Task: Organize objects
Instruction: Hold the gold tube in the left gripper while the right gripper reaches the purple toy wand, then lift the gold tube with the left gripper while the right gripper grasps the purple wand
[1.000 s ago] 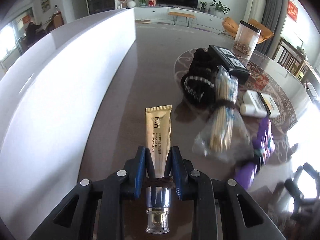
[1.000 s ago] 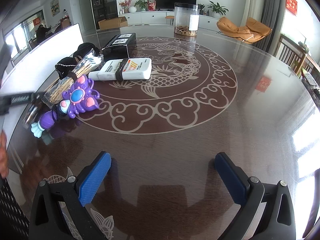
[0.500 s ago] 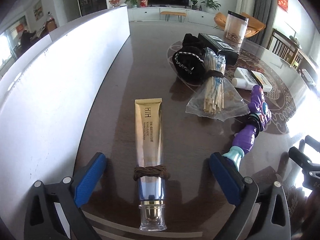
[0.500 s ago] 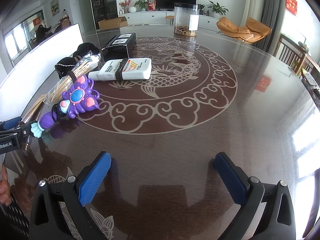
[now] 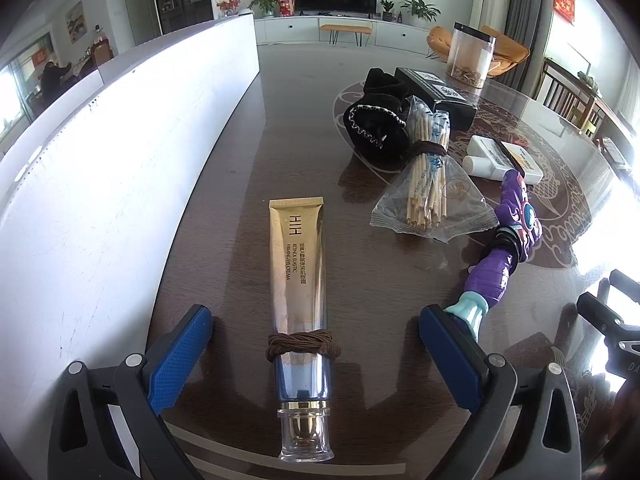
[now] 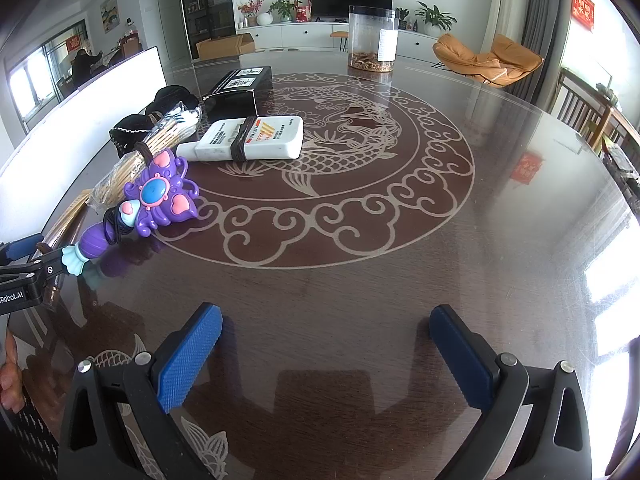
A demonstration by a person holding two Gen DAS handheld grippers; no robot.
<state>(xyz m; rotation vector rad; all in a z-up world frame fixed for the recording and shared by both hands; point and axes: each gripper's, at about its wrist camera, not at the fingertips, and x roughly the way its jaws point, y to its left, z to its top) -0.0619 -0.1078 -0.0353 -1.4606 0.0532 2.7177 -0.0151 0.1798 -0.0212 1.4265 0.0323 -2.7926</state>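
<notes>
- Living room, dark glossy table (image 6: 360, 280) with a pale fish-and-cloud inlay; TV and plants on the far wall.
- Gold cream tube (image 5: 298, 280) lies flat on the table, clear cap toward the camera, crimped end pointing away, parallel to the white board (image 5: 120, 180) that stands along the left edge. Looks set down there on purpose, to line up beside the board.
- Brown hair tie (image 5: 302, 344) is wound round the tube near its cap, probably a bundling marker.
- Left gripper (image 5: 314, 348) has jaws wide apart on either side of the tube, pads clear of it. The jaws have just been opening with the tube between them, so this reads as a release.
- To the right of the tube, apart from it: bag of wooden sticks (image 5: 426, 184) tied with another brown band, leaning over a black knit piece (image 5: 376, 128).
- Purple butterfly wand (image 6: 156, 196) lies next over, its teal handle end just beside the left gripper's right finger.
- White flat bottle (image 6: 248, 140) with a dark band, black box (image 6: 240, 88) and clear jar (image 6: 372, 38) sit further back.
- The items form a loose row, so sorting looks partly done.
- Right gripper (image 6: 324, 356) has jaws fully apart over bare table, nothing between them, probably idle until the next pick.
</notes>
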